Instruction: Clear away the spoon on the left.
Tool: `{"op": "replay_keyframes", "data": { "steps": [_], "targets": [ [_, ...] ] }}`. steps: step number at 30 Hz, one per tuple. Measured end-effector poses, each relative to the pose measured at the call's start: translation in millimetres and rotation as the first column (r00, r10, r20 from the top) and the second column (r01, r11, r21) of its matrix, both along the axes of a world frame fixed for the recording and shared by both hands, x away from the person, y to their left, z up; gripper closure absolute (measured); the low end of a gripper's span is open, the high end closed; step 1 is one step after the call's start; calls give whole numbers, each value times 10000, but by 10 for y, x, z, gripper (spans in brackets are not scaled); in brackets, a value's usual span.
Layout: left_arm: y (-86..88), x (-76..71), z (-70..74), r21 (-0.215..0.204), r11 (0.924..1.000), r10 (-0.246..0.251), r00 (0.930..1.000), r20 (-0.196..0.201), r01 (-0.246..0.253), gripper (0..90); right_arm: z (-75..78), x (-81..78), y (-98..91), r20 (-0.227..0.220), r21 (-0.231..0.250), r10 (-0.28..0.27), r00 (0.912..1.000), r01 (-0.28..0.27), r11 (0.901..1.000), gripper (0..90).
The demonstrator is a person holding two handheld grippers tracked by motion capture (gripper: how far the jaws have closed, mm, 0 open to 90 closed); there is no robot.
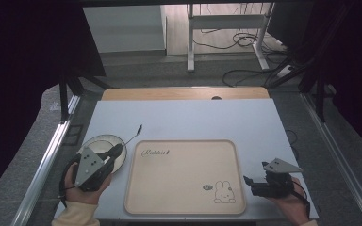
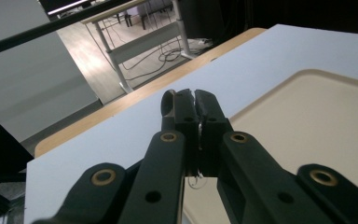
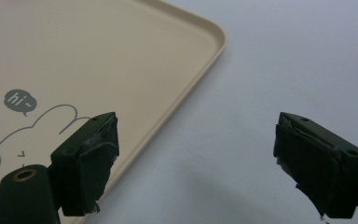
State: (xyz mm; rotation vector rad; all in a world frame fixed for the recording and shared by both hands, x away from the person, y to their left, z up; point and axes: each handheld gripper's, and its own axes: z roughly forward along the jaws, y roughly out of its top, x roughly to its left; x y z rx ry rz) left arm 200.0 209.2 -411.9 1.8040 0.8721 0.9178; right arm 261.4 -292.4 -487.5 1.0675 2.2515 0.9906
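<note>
Possibly the thin utensil slips or catches on the way to the tray

On the white table (image 1: 184, 117) the beige tray (image 1: 184, 188) lies in the middle. Its raised rim is the first danger, I think. If the left gripper (image 1: 118, 149) travels low toward 3 o'clock, the long free end of the thin dark utensil (image 1: 133, 135) could strike that rim and turn inside the grip.

The round plate (image 1: 99, 140) sits just beside the tray at its 9 o'clock, under the left gripper. A sudden lift could push or rattle the plate if any part of the gripper touches it, but I cannot tell whether it does.

The right gripper (image 1: 248, 181) is near the tray's corner at 4 o'clock. Its fingers (image 3: 91, 154) are spread wide and hold nothing, so it gives no support if the utensil drops.

The smallest risk, but the most likely, is the grip itself. In the left gripper view the fingers (image 2: 186, 112) are clenched together, with only a narrow sliver showing between them. So thin a handle may slide out.

The utensil looks slender, dark and straight, with a small wider tip. It points out from the left fingers toward 1 o'clock, above the table just beyond the plate's edge. Whether it is a spoon or a fork I cannot tell.
</note>
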Motion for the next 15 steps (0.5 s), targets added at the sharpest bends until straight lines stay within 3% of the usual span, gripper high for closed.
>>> {"op": "replay_keyframes", "data": {
  "steps": [15],
  "targets": [
    [-136,28,-110,296,9989,-357,9987,-374,368,899,3,-3,-4,25,-4,-3,10000,3,10000,145]
  ]
}}
